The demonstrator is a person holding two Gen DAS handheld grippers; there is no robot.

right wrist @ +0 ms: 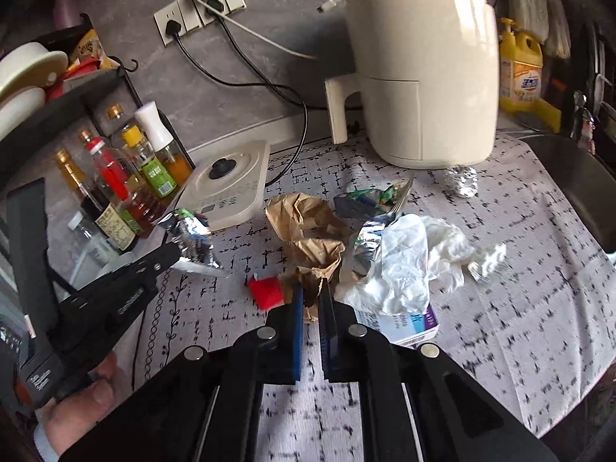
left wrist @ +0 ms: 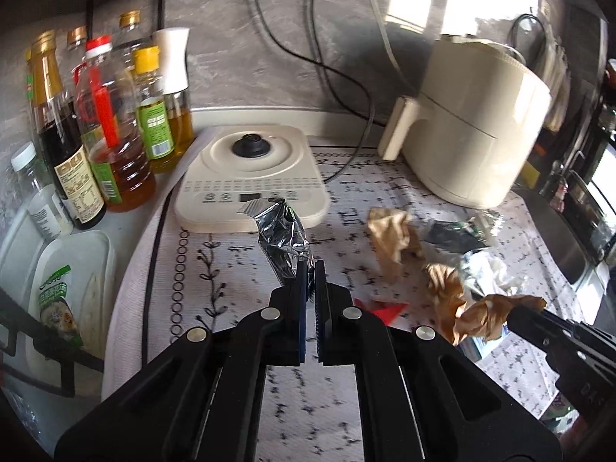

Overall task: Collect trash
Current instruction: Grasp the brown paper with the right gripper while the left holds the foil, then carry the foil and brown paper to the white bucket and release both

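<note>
My left gripper (left wrist: 311, 267) is shut on the lower end of a crumpled silver foil wrapper (left wrist: 283, 236), which sticks up above the patterned cloth (left wrist: 231, 261). The right wrist view shows that wrapper (right wrist: 192, 238) at the left gripper's tip (right wrist: 178, 255). My right gripper (right wrist: 312, 290) is shut on a crumpled brown paper (right wrist: 321, 256). The left wrist view shows this paper (left wrist: 485, 317) at the right gripper's tip (left wrist: 512, 313). Loose on the cloth lie another brown paper (right wrist: 296, 211), a green and black wrapper (right wrist: 365, 200), a white tissue (right wrist: 415, 265) and a red scrap (right wrist: 265, 292).
A cream air fryer (right wrist: 419, 88) stands at the back. A white appliance base (right wrist: 231, 184) with a cable, and several oil and sauce bottles (right wrist: 115, 192), are at the left. A foil ball (right wrist: 462, 181) and a small box (right wrist: 408, 325) lie nearby. A dark sink (right wrist: 577, 192) borders the right.
</note>
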